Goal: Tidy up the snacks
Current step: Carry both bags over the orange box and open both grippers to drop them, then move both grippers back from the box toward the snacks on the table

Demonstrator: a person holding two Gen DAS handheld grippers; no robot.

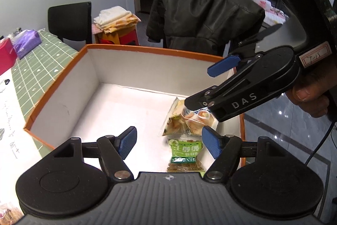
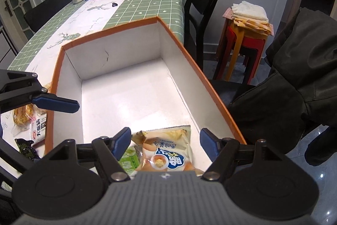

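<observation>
The orange-edged box [image 2: 109, 31] fills the centre of both views, and 2 snacks already lie in its near right corner: a green packet [image 1: 186, 156] at the lower centre of the left wrist view and a yellow bread packet [image 2: 168, 149] at the lower centre of the right wrist view, the 2 touching and slightly overlapping. The rest of the white floor of the box is bare, so the sorting looks only begun. At the left edge of the right wrist view, outside the box wall on the checked tablecloth [image 2: 147, 5], at least 3 more snacks wait: a clear bag of something golden [image 2: 23, 115], a white packet with dark lettering [image 2: 39, 132] and a dark green wrapper [image 2: 26, 149]. The left gripper [image 1: 168, 142] hangs over the green packet with its blue pads spread wide and nothing pressed between them. The right gripper [image 2: 165, 143] sits just above the bread packet, jaws also parted, the pads clear of the wrapper on both sides; neither tool holds anything. The likely remaining work is fetching the snacks outside the box.
</observation>
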